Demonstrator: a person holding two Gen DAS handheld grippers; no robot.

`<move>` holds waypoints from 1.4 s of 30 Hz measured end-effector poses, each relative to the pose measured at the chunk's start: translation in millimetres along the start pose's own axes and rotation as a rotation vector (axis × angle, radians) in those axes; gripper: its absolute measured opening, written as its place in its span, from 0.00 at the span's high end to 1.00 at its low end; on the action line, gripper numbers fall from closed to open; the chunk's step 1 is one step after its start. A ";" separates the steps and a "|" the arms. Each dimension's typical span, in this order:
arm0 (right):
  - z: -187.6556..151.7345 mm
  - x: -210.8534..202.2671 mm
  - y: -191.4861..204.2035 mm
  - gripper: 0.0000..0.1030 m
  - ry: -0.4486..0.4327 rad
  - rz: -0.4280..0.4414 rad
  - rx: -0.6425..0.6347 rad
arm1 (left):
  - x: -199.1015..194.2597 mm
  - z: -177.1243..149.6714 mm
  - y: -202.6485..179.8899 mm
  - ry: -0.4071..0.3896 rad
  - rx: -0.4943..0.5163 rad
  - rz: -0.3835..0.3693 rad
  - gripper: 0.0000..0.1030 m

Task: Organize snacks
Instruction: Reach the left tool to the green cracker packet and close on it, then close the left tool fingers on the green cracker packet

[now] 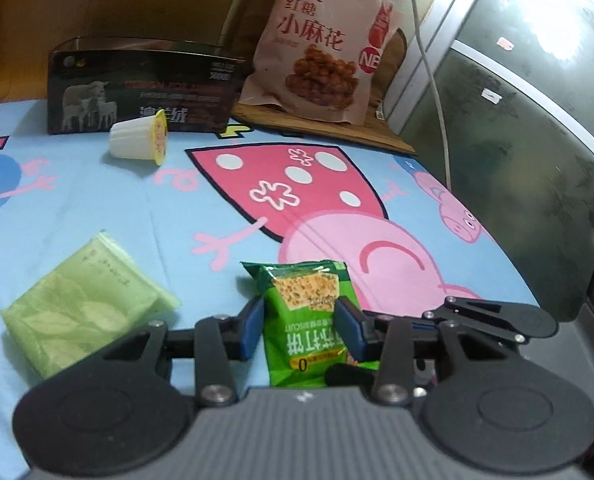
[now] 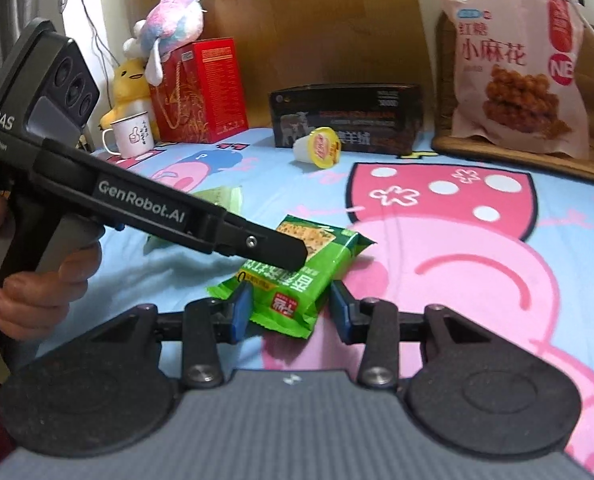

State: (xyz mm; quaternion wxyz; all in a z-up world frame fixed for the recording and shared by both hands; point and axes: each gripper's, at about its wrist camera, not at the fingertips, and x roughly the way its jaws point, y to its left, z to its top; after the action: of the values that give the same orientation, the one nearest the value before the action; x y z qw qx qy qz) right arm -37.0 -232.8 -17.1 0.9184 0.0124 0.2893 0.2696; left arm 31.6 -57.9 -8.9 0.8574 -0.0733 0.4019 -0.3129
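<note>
A green biscuit packet lies on the blue cartoon bedsheet. My left gripper is shut on it, blue pads pressing both long sides. In the right wrist view that gripper reaches in from the left, its black finger over the packet. My right gripper stands open around the packet's near end; the left pad is against the wrapper, the right pad a little clear of it. One of its fingers shows at the right of the left wrist view.
A jelly cup lies on its side before a black box. A pink snack bag leans on a wicker stand. A pale green pack lies left. Red box, mug, plush toys stand behind.
</note>
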 end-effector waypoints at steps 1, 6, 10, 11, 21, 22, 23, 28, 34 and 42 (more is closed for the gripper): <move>-1.2 -2.4 -0.6 0.56 -0.001 0.001 0.003 | 0.0 0.0 0.0 0.000 0.000 -0.001 0.62; -5.1 -1.7 10.3 0.42 0.016 0.017 -0.051 | -0.9 -0.3 4.9 0.000 -0.019 -0.021 0.63; -8.5 3.0 20.5 0.41 0.011 -0.032 -0.126 | -1.1 -1.0 3.4 -0.004 -0.010 -0.017 0.63; -9.0 3.7 21.0 0.41 0.010 -0.042 -0.134 | -1.3 -1.3 3.3 -0.006 -0.009 -0.017 0.62; -9.9 4.7 20.0 0.52 -0.008 -0.097 -0.135 | -2.8 -6.7 2.2 -0.038 0.012 -0.010 0.61; -10.1 4.5 20.3 0.52 -0.009 -0.098 -0.134 | -2.8 -7.1 2.3 -0.042 0.014 -0.010 0.60; -10.4 4.4 20.8 0.52 -0.010 -0.099 -0.135 | -2.8 -7.6 2.2 -0.045 0.015 -0.010 0.60; -10.6 4.5 20.5 0.52 -0.013 -0.099 -0.130 | -3.6 -10.9 2.7 -0.063 0.019 -0.016 0.60; -10.8 4.8 19.9 0.51 -0.013 -0.098 -0.130 | -3.9 -12.5 3.3 -0.074 0.025 -0.027 0.57; -11.1 5.0 19.9 0.50 -0.012 -0.102 -0.132 | -3.9 -14.2 2.8 -0.082 0.039 -0.041 0.51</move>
State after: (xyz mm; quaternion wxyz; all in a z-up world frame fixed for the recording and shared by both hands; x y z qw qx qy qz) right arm -49.2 -214.8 -25.4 0.9314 -0.0614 0.2655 0.2412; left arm 20.7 -51.6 -17.0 0.8678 -0.0777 0.3587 -0.3351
